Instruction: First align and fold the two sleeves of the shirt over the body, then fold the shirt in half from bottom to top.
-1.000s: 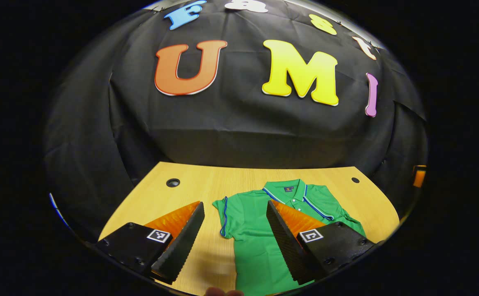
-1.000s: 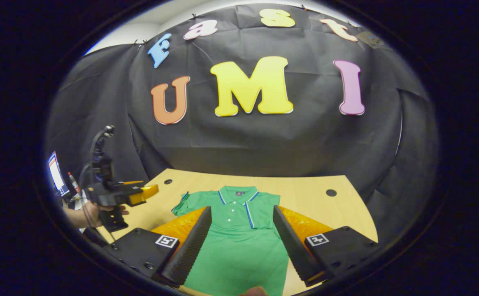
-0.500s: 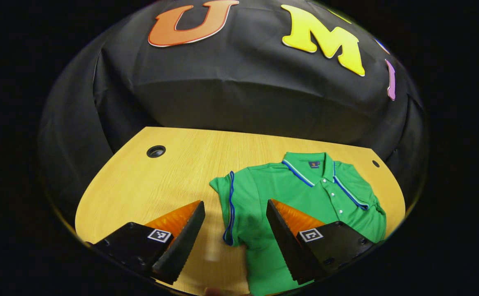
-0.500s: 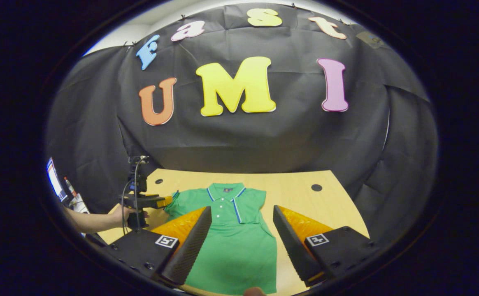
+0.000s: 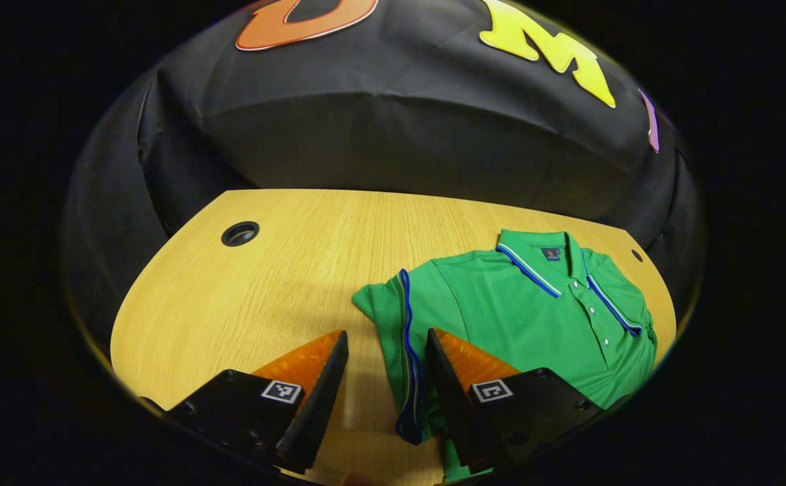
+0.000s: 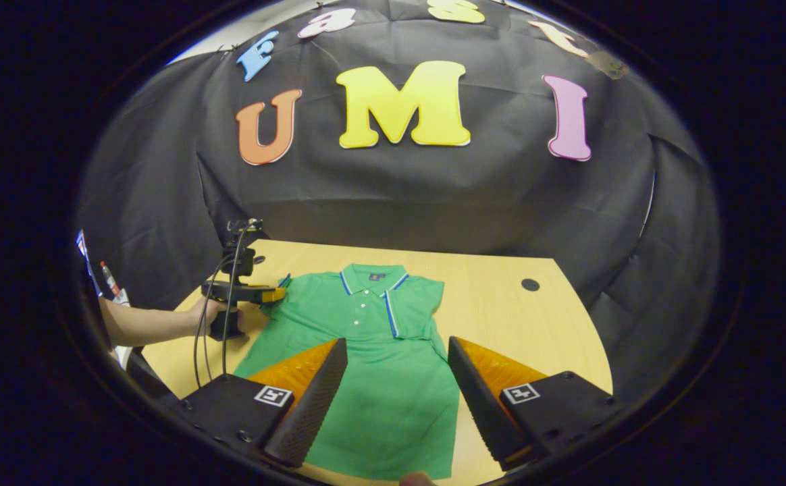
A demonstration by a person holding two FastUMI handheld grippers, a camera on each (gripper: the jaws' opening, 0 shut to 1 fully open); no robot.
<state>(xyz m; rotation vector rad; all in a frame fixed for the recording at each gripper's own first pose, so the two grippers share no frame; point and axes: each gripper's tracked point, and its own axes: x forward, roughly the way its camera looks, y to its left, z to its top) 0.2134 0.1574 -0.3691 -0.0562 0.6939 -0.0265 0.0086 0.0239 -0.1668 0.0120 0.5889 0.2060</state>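
A green polo shirt (image 5: 521, 310) with blue-and-white trim lies flat on the wooden table (image 5: 251, 297), collar toward the wall. Its left sleeve (image 5: 393, 317), edged with a blue stripe, runs down between the fingers of my left gripper (image 5: 379, 398), which is open around the sleeve's hem. In the right gripper view, a hand holds that left gripper (image 6: 277, 295) at the shirt's left shoulder. My right gripper (image 6: 396, 398) hovers open above the lower body of the shirt (image 6: 379, 378), with nothing between its fingers.
The table (image 6: 501, 317) has round cable holes (image 5: 240, 233) (image 6: 530, 284) near its back corners. The black cloth wall rises right behind it. A person's forearm (image 6: 143, 322) reaches in from the left edge. Bare wood lies left and right of the shirt.
My left gripper has moved forward and down onto the left sleeve, and its fingers have narrowed a little around the hem. The right gripper stays open over the shirt's lower body.
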